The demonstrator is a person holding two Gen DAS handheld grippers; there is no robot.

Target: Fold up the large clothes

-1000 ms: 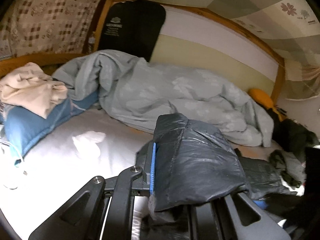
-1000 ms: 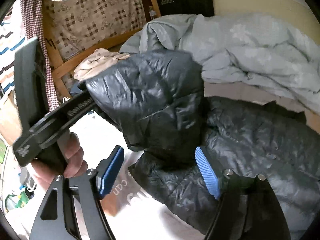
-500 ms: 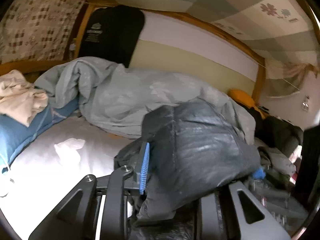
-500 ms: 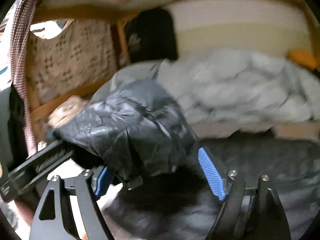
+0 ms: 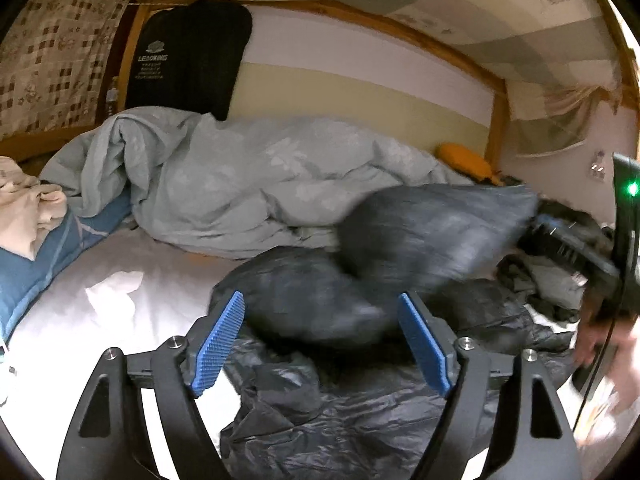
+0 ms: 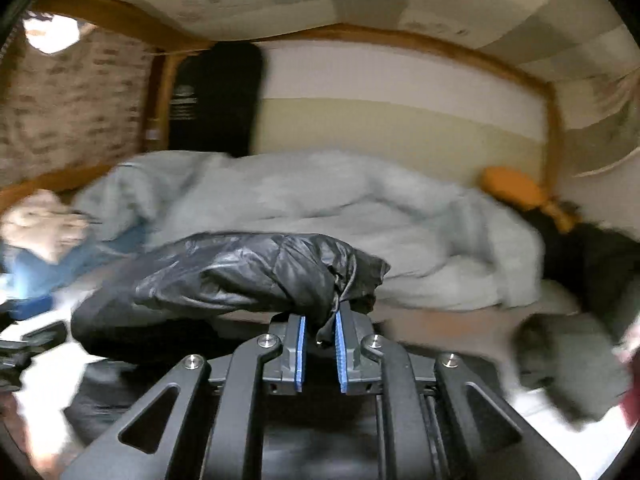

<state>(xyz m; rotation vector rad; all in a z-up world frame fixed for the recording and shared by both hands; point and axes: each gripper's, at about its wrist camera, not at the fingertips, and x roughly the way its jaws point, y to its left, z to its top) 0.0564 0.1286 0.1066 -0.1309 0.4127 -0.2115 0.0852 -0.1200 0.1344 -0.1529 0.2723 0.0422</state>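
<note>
A black puffer jacket (image 5: 320,308) lies on the white bed sheet (image 5: 100,312). My left gripper (image 5: 320,340) is open and empty just above the jacket's body. My right gripper (image 6: 320,344) is shut on the jacket's sleeve (image 6: 256,276) and holds it lifted above the bed. In the left wrist view the sleeve (image 5: 432,232) stretches, blurred, to the right gripper (image 5: 572,240) at the right edge.
A rumpled pale blue duvet (image 5: 260,184) fills the back of the bed. A blue pillow (image 5: 28,264) with beige clothes (image 5: 24,208) lies at the left. Dark clothes (image 5: 560,280) and an orange cushion (image 5: 464,160) lie at the right. A wooden frame surrounds the bed.
My left gripper let go of the sleeve and opened. My right gripper closed on the sleeve and pulled it to the right.
</note>
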